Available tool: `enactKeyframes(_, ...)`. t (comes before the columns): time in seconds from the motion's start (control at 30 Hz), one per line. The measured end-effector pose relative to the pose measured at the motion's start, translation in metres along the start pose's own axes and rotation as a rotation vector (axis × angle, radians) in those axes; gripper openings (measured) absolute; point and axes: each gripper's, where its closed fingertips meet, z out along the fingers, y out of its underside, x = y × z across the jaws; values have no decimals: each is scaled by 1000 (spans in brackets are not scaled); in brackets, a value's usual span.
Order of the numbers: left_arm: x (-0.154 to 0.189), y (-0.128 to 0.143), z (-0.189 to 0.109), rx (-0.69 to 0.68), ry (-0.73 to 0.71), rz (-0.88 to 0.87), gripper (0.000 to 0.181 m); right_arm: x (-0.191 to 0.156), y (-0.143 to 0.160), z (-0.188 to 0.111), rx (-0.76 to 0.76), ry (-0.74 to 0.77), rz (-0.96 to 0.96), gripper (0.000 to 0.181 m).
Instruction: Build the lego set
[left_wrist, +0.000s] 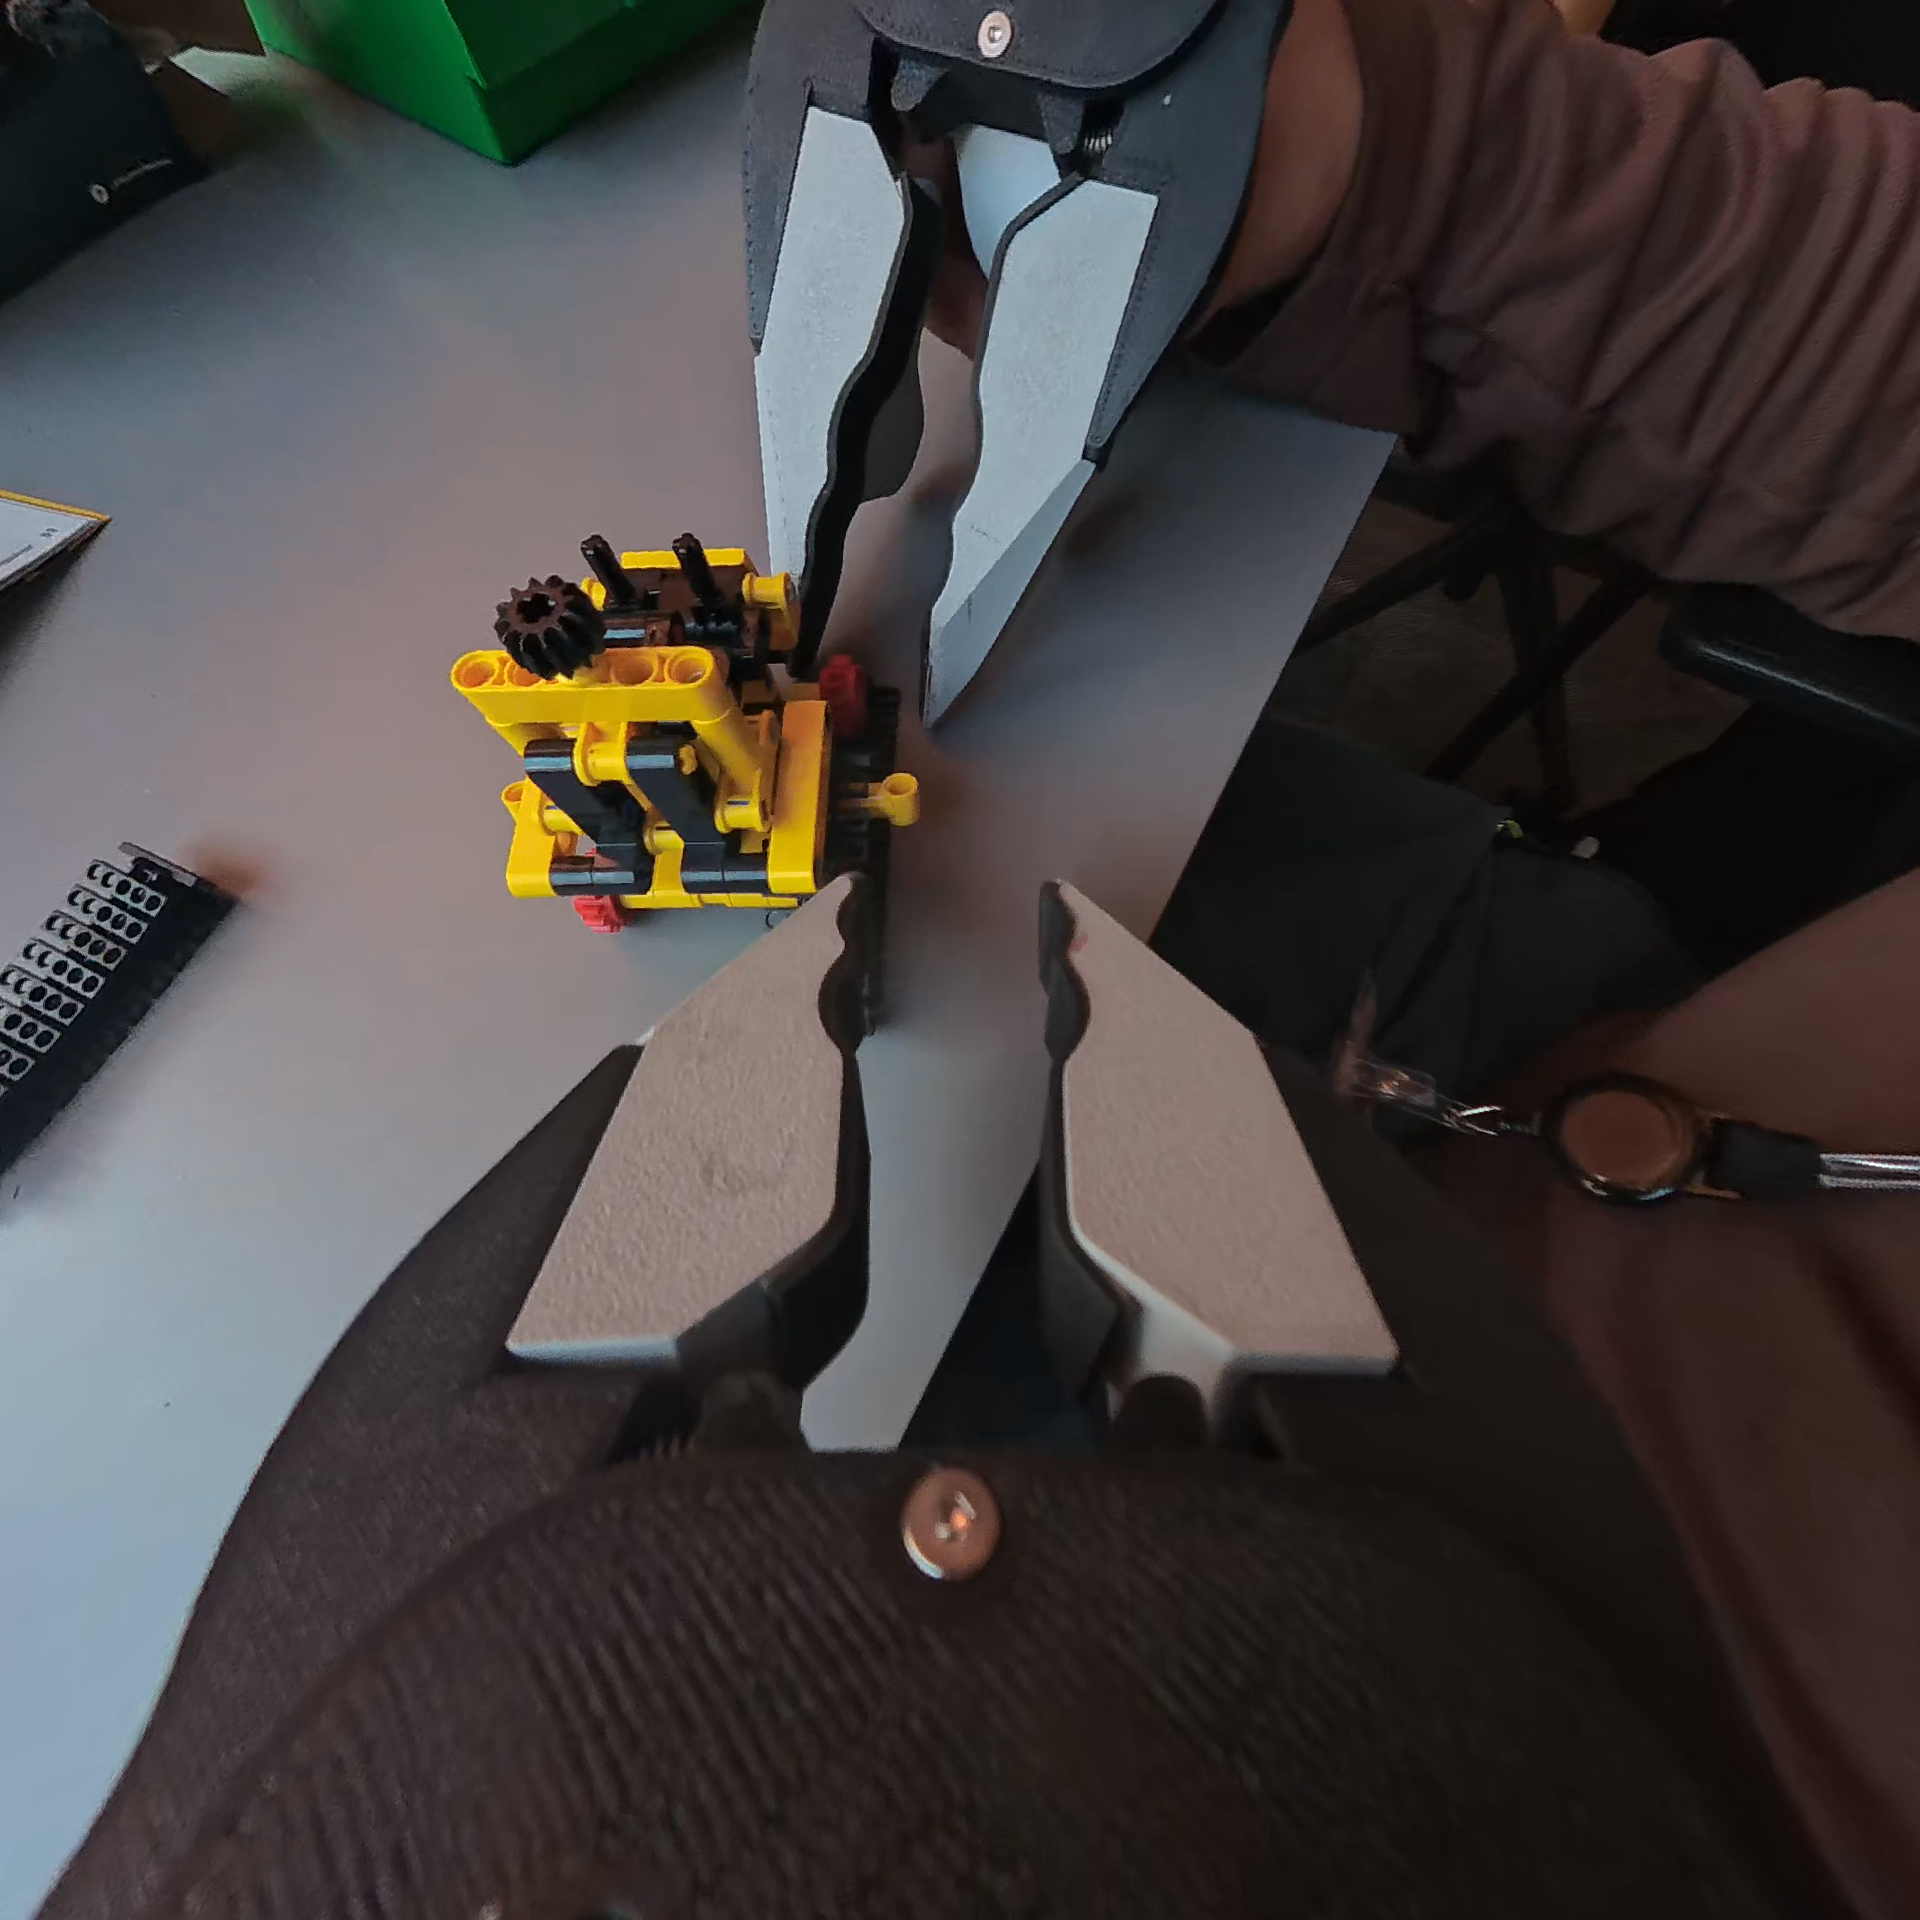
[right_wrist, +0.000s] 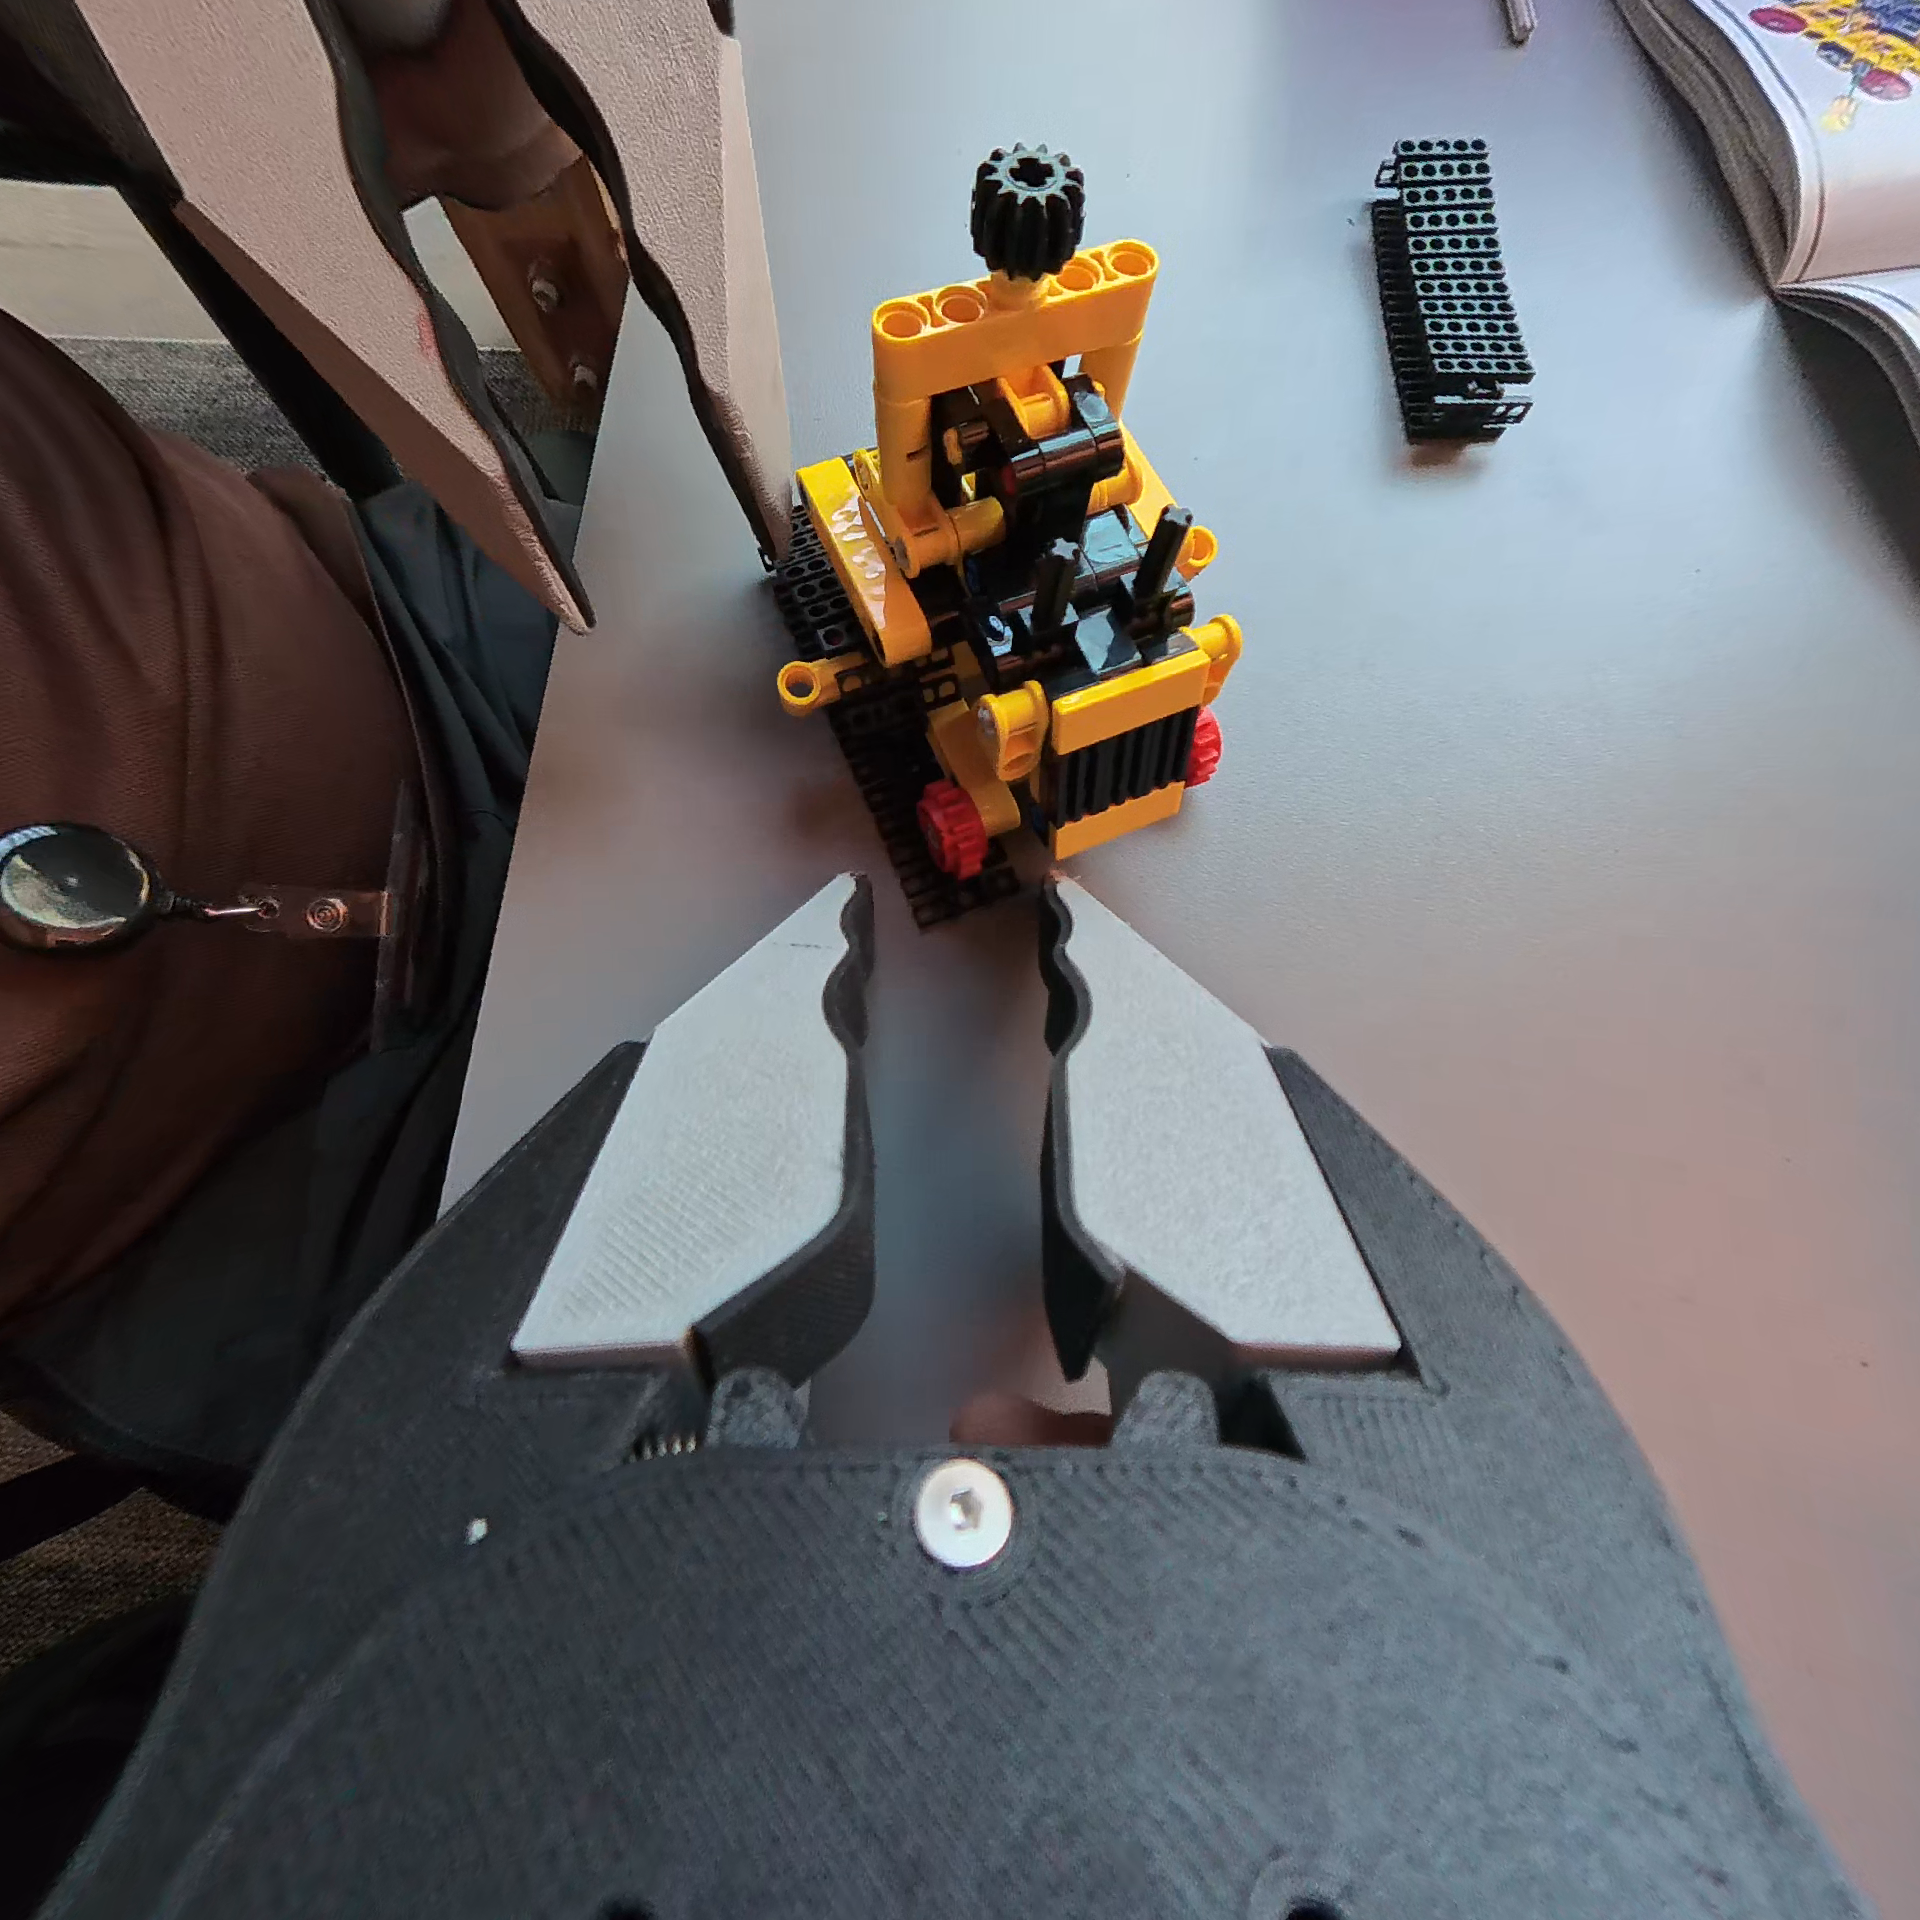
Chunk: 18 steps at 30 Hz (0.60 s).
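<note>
The yellow and black bulldozer model (right_wrist: 1023, 582) stands close to the bench (right_wrist: 1558, 935) edge on the person's side, with one black track strip (right_wrist: 883, 748) lying under its near side. A second track strip (right_wrist: 1449, 291) lies well apart, further in on the bench, near the open instruction booklet (right_wrist: 1808, 156).

The left gripper (left_wrist: 951, 894) has its fingers spread apart and holds nothing; one finger tip is just beside the track end. The right gripper (right_wrist: 956, 883) is also spread and empty, just before the model's grille.

Risks, as I judge: a push from either side may slide the model off the near edge, or the loose track may slip out. The black gear (right_wrist: 1029, 208) on top looks easy to knock.

Only one container shows, a green box (left_wrist: 499, 62) at the far edge; its inside is not visible.
</note>
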Motion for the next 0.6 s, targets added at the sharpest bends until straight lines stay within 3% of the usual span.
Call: enactKeyframes(0.6, 0, -9, 12, 2, -48, 50, 26, 0, 0, 0, 2, -4, 5, 26)
